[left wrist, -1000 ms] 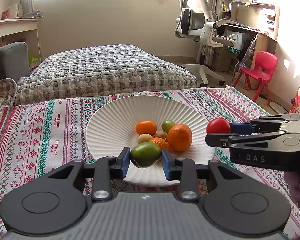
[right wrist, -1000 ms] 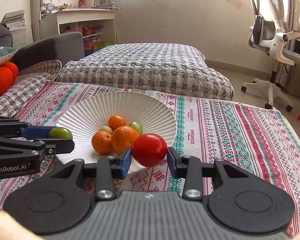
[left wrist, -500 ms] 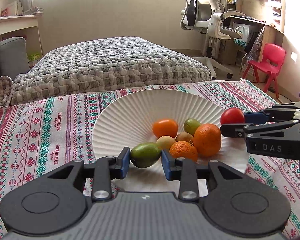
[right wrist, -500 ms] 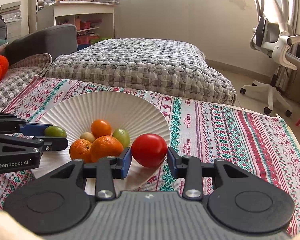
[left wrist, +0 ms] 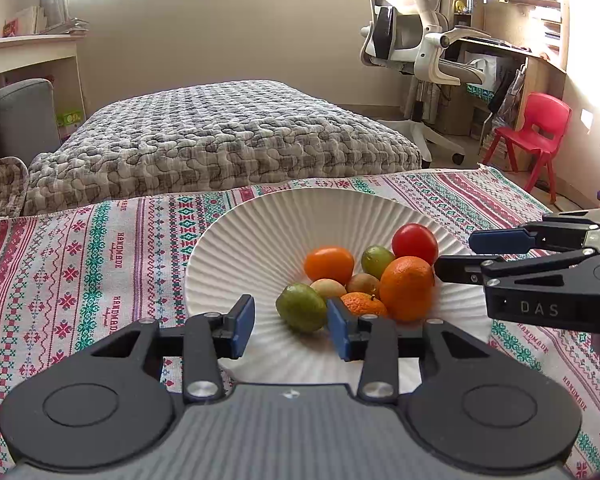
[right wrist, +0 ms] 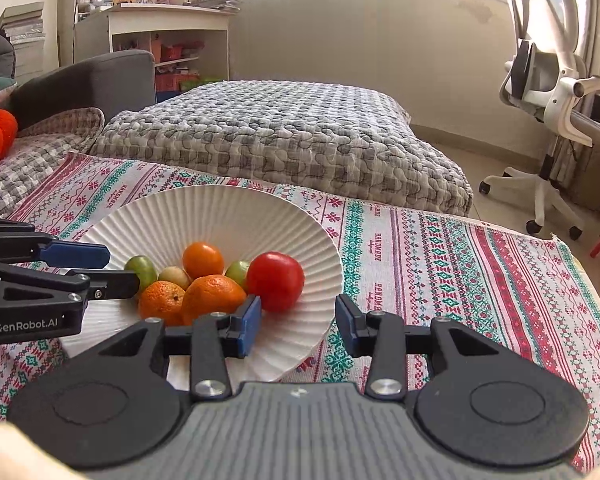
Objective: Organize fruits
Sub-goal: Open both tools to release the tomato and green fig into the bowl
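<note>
Both grippers hover low in frame with fingers apart, gripping nothing. The left gripper flanks the lime; the right gripper sits just below the tomato. Both fruits lie in the plate, mid-frame.

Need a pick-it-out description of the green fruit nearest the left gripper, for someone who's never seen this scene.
Find the white ribbed plate on the patterned tablecloth. Its fruit sits in one cluster; the green fruit lies at the cluster's near left edge, between the open left gripper fingers. It is bigger and more oval than the other green one, beside the red tomato.
</note>
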Demonstrator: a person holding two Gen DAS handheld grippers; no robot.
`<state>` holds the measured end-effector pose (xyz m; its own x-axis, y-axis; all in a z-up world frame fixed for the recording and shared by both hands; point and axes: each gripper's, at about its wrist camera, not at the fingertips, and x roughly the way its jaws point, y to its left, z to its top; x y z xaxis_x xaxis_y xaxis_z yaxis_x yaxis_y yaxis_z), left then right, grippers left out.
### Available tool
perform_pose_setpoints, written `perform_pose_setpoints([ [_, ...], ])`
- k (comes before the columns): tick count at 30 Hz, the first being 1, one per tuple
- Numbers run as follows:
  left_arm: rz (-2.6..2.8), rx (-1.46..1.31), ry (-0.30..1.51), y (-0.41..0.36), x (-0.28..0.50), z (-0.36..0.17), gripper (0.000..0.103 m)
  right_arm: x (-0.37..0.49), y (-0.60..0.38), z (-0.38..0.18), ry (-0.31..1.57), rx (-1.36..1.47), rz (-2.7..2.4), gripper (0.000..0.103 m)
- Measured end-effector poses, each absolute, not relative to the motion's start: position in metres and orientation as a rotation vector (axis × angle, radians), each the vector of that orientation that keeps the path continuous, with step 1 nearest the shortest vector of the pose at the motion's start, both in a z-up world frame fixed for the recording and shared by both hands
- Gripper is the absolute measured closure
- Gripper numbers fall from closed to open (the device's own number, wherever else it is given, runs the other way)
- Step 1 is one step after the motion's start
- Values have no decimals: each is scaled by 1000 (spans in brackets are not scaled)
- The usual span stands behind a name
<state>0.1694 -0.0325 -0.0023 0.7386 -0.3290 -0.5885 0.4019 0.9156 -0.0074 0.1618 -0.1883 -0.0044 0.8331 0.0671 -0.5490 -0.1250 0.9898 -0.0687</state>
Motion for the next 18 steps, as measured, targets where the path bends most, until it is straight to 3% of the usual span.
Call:
perform_pose_setpoints([
  [18, -322, 127, 624, -19, 136, 17, 21, 133, -188, 6, 577, -111, 88, 43],
])
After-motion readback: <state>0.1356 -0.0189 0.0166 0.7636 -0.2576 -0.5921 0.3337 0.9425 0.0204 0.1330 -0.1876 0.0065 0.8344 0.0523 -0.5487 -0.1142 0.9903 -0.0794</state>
